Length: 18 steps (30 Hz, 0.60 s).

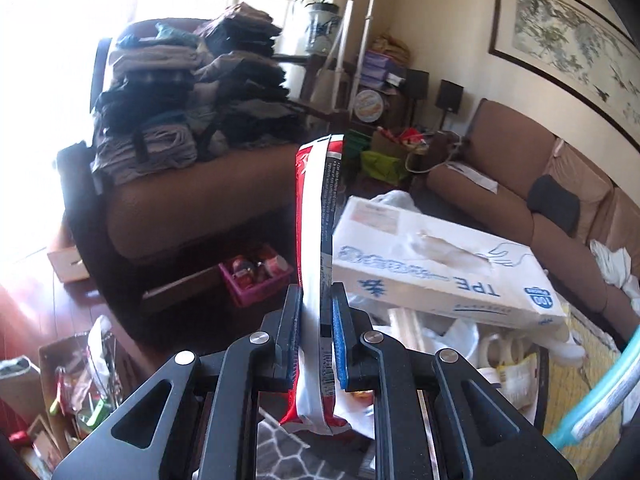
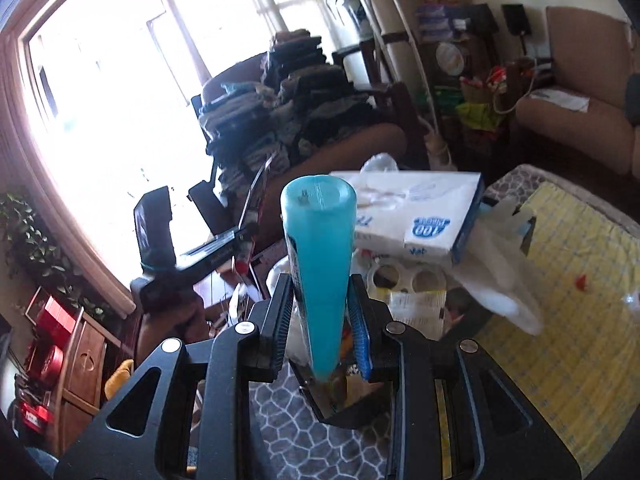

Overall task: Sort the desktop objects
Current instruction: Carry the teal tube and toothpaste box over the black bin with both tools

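My left gripper [image 1: 316, 300] is shut on a flat red, white and black packet [image 1: 314, 216] that stands on edge between the pads and reaches up and away from me. My right gripper [image 2: 320, 300] is shut on a turquoise tube [image 2: 320, 256], its wide flat end pointing away from the camera. The same turquoise tube [image 1: 600, 408] shows at the lower right edge of the left wrist view. The left gripper [image 2: 240, 240] appears as a dark body left of the tube in the right wrist view, with the packet seen edge-on.
A white glove box [image 1: 440, 268] [image 2: 416, 204] lies on top of a heap of plastic bags and papers. A yellow patterned cloth [image 2: 560, 300] covers the surface at right. A brown armchair [image 1: 192, 208] piled with folded clothes and a brown sofa [image 1: 520, 184] stand behind; a pink basket [image 1: 256, 276] sits on the floor.
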Each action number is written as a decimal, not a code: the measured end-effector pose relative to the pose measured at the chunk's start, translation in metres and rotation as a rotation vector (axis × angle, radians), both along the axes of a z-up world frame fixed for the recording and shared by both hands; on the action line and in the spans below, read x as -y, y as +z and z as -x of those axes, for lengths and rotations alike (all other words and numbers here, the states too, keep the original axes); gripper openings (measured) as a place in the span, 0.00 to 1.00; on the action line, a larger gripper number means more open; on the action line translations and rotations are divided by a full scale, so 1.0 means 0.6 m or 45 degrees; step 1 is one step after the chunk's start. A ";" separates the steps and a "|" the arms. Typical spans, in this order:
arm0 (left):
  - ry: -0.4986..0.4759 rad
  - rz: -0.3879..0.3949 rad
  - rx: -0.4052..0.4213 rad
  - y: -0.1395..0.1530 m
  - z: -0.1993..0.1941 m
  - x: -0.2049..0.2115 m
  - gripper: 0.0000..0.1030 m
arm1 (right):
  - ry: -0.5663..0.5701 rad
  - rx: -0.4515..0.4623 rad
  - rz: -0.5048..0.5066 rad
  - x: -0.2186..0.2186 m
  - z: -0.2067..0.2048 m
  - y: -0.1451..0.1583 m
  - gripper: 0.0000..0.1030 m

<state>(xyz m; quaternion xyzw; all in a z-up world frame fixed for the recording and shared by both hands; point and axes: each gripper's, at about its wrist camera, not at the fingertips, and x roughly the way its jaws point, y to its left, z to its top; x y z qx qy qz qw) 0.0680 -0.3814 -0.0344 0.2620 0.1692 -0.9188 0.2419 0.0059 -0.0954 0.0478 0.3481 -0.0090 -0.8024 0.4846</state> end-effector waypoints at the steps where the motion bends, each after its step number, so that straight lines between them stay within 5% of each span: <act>1: -0.003 -0.012 0.015 -0.007 0.003 0.003 0.13 | -0.008 -0.002 0.004 0.003 0.003 0.002 0.25; 13: -0.101 -0.049 0.141 -0.043 0.042 -0.027 0.13 | -0.103 0.166 -0.188 0.032 0.063 -0.041 0.25; 18: -0.096 -0.047 0.144 -0.038 0.039 -0.027 0.13 | -0.136 0.061 -0.211 0.011 0.046 -0.001 0.25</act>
